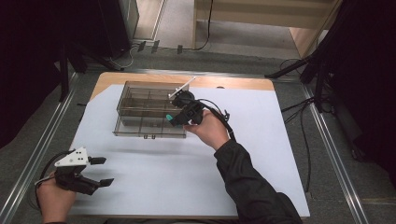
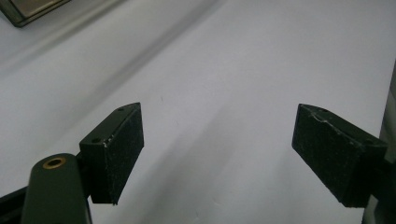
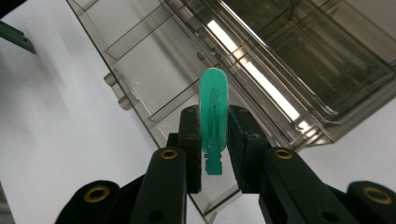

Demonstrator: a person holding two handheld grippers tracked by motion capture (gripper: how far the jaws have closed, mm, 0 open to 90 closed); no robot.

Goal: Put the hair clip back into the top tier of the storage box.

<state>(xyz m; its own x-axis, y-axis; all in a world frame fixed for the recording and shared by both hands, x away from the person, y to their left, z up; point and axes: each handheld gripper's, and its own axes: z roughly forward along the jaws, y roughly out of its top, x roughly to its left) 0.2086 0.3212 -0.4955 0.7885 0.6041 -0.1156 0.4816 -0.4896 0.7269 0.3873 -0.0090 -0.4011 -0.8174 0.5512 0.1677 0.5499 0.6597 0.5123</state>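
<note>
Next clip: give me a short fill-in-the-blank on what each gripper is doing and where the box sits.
1. The right gripper is shut on a small ____ plastic piece.
2. The left gripper has its jaws ____, with nothing between them.
3. The right gripper holds the piece above the clear compartment ____.
4. The box sits on a white ____ covering the table.

Missing words: green; open; box; sheet

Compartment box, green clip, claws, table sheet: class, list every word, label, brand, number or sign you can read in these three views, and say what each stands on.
None: no readable text in any view.
Clear compartment box: no label or print.
Green clip in the right claw: moulded ridges, no lettering.
Left claw pads: plain black.
White table sheet: blank.
</note>
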